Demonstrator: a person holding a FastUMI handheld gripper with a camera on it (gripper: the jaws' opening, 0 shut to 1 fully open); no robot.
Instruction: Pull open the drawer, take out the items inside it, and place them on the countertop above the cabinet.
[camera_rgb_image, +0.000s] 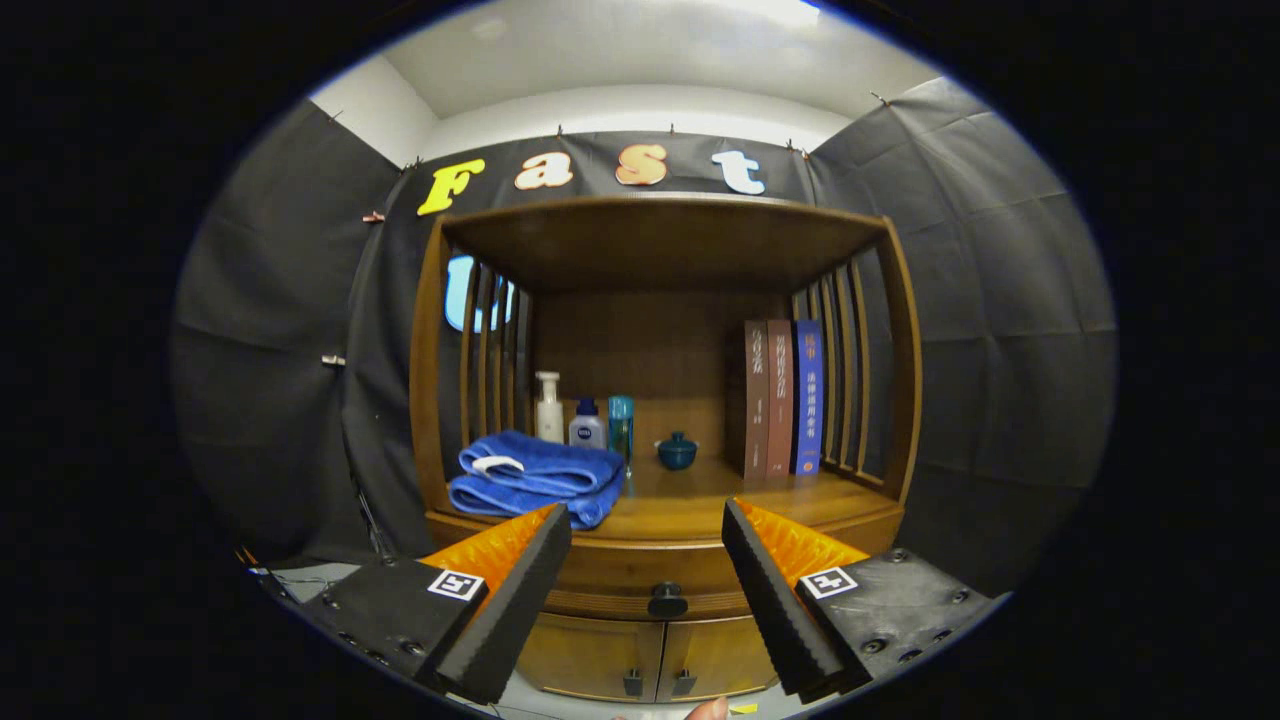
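Your tongs (647, 590) stood wide apart with nothing held between their fingers, aimed straight at the front of the wooden cabinet (905, 400). The drawer (640, 578) lay shut just beyond the fingertips, and its dark round knob (667, 599) sat in the gap between the two fingers, at 12 o'clock from you, a little ahead and untouched. Below the drawer, toward 6 o'clock, you had two small cabinet doors (645, 660) with dark pulls.

Above the drawer, the desk (690, 510) carried a folded blue towel (537, 478) at 11 o'clock from the tongs. Behind it stood a white pump bottle (548, 408), a smaller bottle with a blue cap (587, 424) and a teal bottle (621, 425), close together. A small blue lidded pot (677, 451) sat near 12 o'clock, and three upright books (782, 397) at 1 o'clock.
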